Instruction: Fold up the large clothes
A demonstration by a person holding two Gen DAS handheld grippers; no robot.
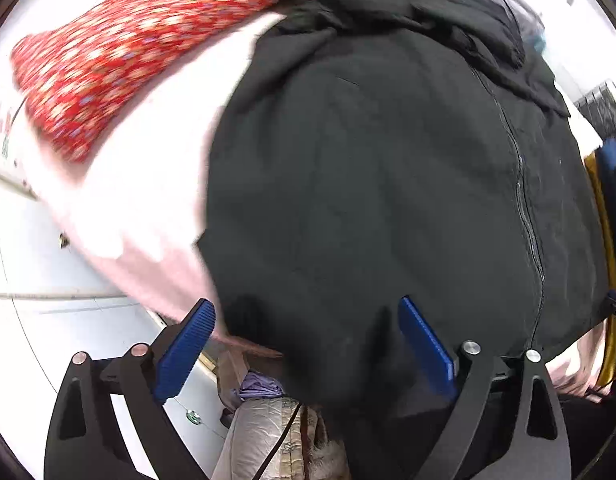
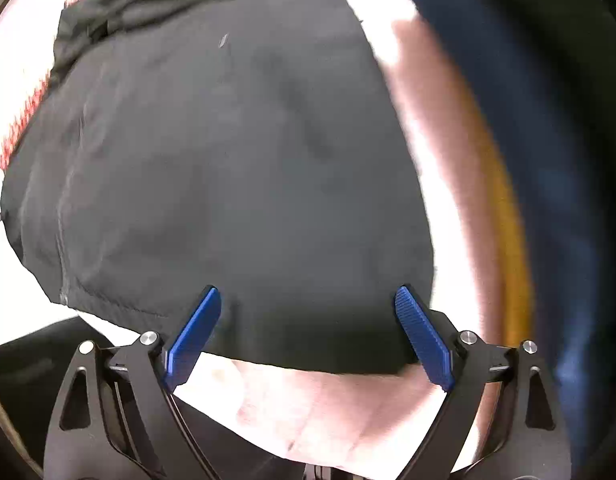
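Observation:
A large black zip-up jacket lies spread on a pale pink sheet, its zipper running down the right side. My left gripper hovers over the jacket's near hem, its blue pads wide apart and open, with loose black cloth below them. In the right wrist view the same jacket fills the middle. My right gripper stands open over the near hem, pads wide apart and pressing on nothing. Both views are blurred.
A red flowered cloth lies at the far left on the sheet. White floor and a pile of bundled fabric show below the bed edge. A yellow band and dark blue surface run along the right.

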